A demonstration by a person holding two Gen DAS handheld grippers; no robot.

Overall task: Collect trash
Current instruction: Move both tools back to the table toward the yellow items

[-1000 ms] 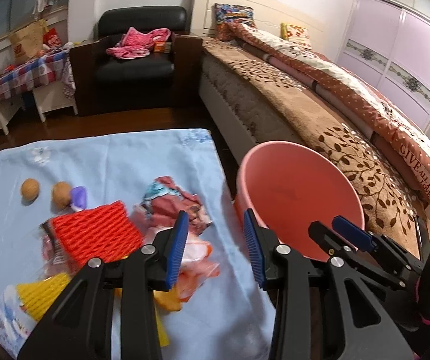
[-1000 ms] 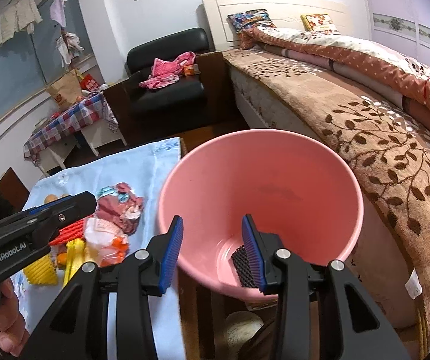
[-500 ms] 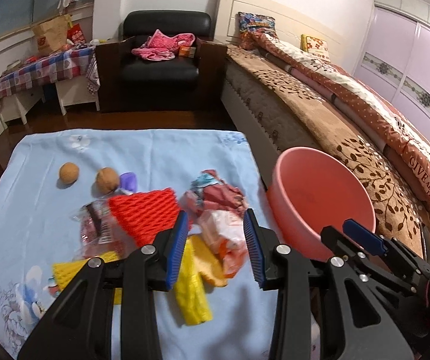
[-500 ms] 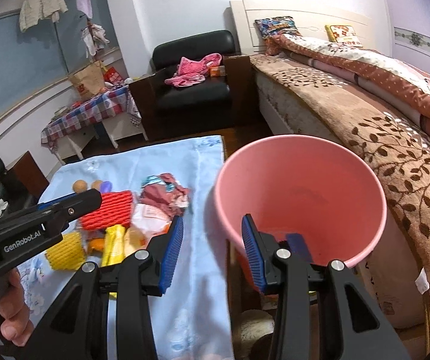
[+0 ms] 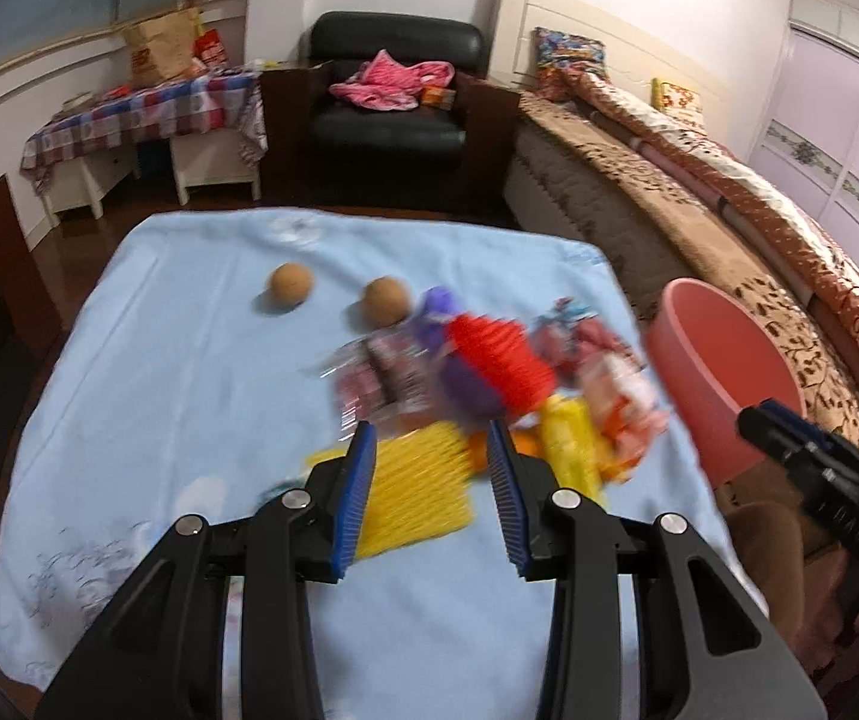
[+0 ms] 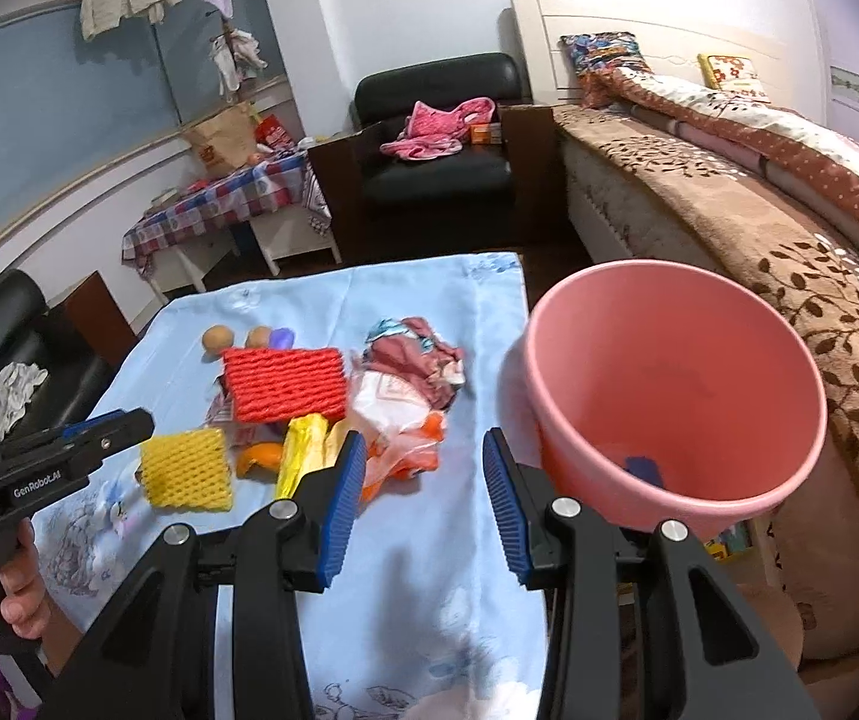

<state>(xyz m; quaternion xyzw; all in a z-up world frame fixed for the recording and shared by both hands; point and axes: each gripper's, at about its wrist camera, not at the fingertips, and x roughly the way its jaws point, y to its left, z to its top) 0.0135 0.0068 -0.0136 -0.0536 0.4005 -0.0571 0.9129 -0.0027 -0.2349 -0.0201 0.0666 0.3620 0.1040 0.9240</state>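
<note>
A pile of trash lies on the light blue cloth [image 5: 189, 396]: a red foam net [image 6: 285, 384] [image 5: 501, 360], a yellow foam net [image 6: 186, 468], a yellow wrapper [image 6: 300, 456], orange peel [image 6: 258, 459], a clear plastic bag [image 6: 399, 420] and a crumpled reddish wrapper [image 6: 417, 360]. My left gripper [image 5: 432, 450] hangs open just above the yellow foam net [image 5: 417, 486], holding nothing. My right gripper [image 6: 423, 456] is open and empty over the cloth, between the pile and the pink bucket [image 6: 699, 360]. A small blue thing [image 6: 642, 471] lies inside the bucket.
Two brown round fruits [image 5: 290, 283] [image 5: 386, 300] and a purple item [image 6: 281, 336] sit behind the pile. The bucket [image 5: 723, 372] stands off the table's right edge, beside the bed [image 6: 759, 210]. A black armchair [image 6: 435, 138] and a checkered side table [image 6: 231, 204] stand beyond.
My left gripper has swung left from the bucket's side to above the yellow foam net. My right gripper has moved left, out from over the bucket to the cloth. Both stayed open.
</note>
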